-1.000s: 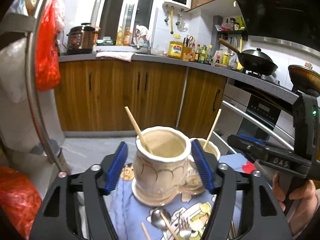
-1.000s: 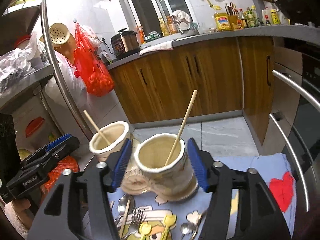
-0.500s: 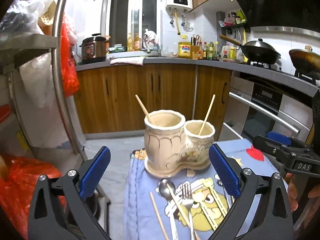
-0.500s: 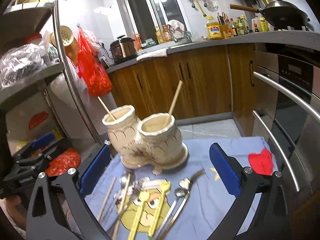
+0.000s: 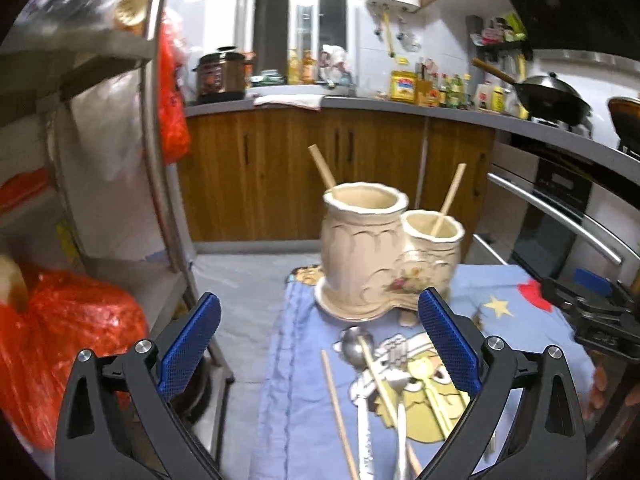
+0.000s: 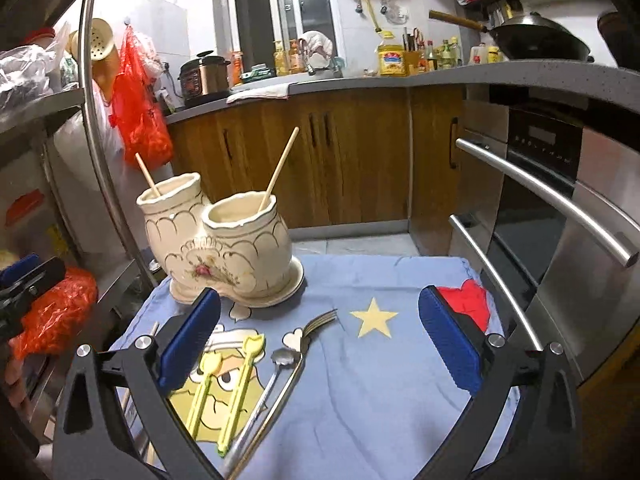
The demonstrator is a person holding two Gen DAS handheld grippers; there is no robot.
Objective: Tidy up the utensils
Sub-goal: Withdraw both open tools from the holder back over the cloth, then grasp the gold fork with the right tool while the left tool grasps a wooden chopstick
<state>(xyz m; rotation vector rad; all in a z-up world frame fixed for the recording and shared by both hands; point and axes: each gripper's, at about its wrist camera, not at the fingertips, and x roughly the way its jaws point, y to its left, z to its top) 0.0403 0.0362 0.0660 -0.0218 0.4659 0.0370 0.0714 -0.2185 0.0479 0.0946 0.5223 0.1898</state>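
Right wrist view shows the right gripper (image 6: pixel 319 344) with jaws wide apart and empty, above the blue cartoon-printed cloth (image 6: pixel 384 392). At the cloth's far left stands the cream ceramic two-pot utensil holder (image 6: pixel 224 244), one wooden chopstick (image 6: pixel 280 168) in each pot; nearer lie a steel fork (image 6: pixel 292 364) and two yellow plastic forks (image 6: pixel 224 384). Left gripper (image 5: pixel 319 344) is also spread apart, gripping nothing.

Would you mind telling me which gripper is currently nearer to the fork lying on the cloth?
Right. The right gripper hovers open directly over the fork, whose tines lie between its fingers. The left gripper hangs open by the cloth's opposite edge, over the large spoon.
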